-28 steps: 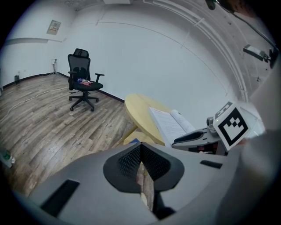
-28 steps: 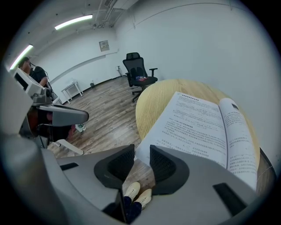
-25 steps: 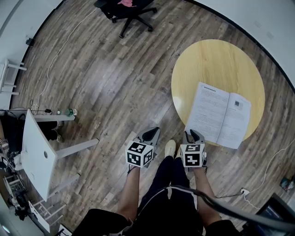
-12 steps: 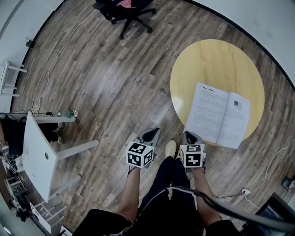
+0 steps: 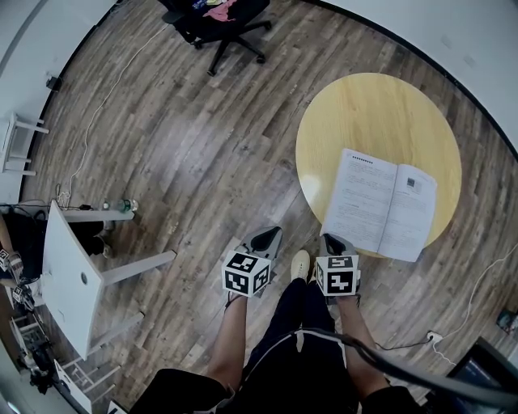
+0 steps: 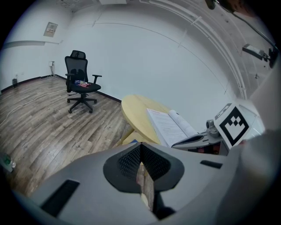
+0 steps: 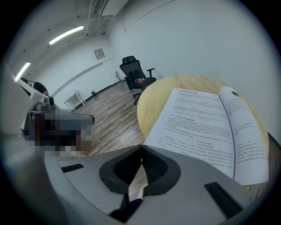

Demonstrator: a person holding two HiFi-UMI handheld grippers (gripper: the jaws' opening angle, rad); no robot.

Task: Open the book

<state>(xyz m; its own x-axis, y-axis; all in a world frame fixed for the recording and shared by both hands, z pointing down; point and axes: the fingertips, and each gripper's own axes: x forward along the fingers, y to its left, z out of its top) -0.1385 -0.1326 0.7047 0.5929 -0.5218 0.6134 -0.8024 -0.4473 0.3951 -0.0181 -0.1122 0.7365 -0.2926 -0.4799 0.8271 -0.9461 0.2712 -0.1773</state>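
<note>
The book (image 5: 380,204) lies open, pages up, on the near side of the round yellow table (image 5: 372,113). Both grippers hang over the floor in front of my legs, short of the table. My left gripper (image 5: 267,237) is shut and empty, its pads meeting in the left gripper view (image 6: 140,147), where the book (image 6: 169,127) shows beyond them. My right gripper (image 5: 333,242) is also shut with nothing between its jaws (image 7: 142,147). It points at the near left corner of the book (image 7: 202,123) without touching it.
A black office chair (image 5: 217,20) stands at the far side of the wooden floor. A white desk (image 5: 69,275) with clutter is at the left, with a green bottle (image 5: 125,206) beside it. A cable and a power strip (image 5: 429,335) lie at the lower right.
The right gripper's jaws have closed from open to shut with nothing in them. Both hands have stayed in place, and the book has not moved.
</note>
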